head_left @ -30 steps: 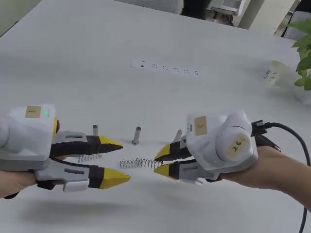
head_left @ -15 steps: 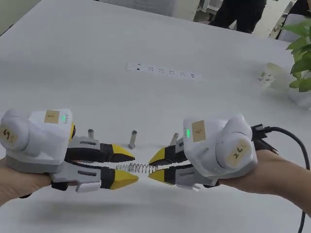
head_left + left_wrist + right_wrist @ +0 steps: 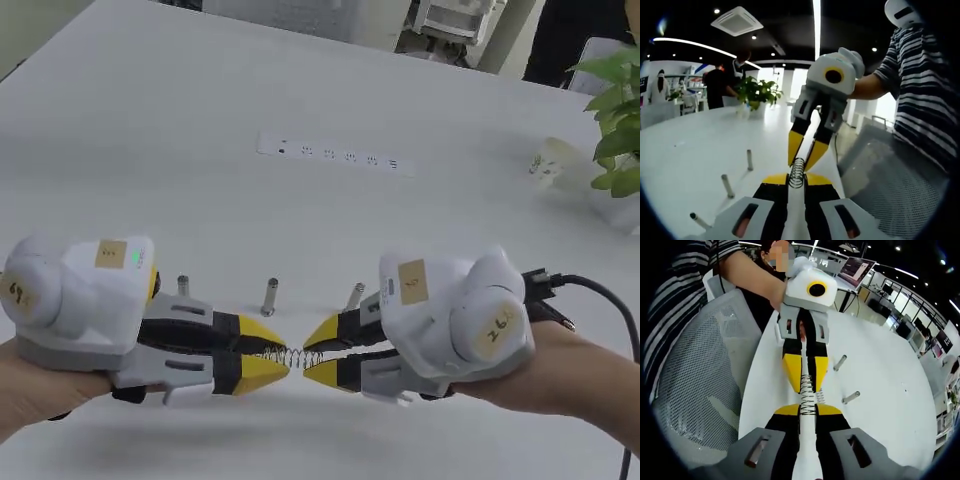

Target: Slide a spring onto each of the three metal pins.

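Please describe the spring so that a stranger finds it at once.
At the near side of the white table, the left gripper and the right gripper face tip to tip. The spring spans between them, its ends in their jaws. Unlike the three solid pins standing behind, it is thin coiled wire.

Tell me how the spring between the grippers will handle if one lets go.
The spring, pinched by left gripper and right gripper, is thin open coil: probably floppy, drooping from one end. Likely very light. Round, so it may roll on the table.
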Motion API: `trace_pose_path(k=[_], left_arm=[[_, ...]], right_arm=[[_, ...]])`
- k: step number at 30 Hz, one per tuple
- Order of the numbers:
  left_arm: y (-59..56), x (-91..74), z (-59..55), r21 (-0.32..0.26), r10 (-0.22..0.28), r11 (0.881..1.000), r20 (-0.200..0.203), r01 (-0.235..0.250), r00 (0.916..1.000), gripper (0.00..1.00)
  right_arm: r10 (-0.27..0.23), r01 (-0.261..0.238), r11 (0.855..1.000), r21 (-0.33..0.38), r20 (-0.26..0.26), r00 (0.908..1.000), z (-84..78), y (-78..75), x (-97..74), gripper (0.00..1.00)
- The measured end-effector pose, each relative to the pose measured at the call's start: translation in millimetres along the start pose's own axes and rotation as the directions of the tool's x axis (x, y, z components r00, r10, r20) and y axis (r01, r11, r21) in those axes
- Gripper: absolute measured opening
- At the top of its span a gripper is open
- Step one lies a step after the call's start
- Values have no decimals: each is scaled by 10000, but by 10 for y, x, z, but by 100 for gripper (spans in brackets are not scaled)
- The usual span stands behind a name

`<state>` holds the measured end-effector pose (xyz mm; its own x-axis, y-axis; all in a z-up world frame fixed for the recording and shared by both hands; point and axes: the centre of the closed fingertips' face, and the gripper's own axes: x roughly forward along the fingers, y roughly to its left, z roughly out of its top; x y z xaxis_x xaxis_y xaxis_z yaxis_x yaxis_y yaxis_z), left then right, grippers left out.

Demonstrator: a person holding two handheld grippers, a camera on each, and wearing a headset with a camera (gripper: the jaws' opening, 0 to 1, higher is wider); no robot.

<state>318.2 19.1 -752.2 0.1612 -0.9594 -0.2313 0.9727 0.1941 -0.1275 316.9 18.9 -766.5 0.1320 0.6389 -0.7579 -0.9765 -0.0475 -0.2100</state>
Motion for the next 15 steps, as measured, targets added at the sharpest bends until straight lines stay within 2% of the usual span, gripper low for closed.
trace_pose_path(k=[7, 15], left_arm=[[-22, -7, 19, 19, -164, 9999, 84, 164, 9998, 3], [-81, 12, 12, 103, -434, 9990, -92, 435, 9990, 2]], right_arm=[[-6, 2, 9998, 193, 198, 9998, 9, 13, -13, 8], [-3, -13, 9991, 417, 376, 9993, -23, 51, -28, 9]])
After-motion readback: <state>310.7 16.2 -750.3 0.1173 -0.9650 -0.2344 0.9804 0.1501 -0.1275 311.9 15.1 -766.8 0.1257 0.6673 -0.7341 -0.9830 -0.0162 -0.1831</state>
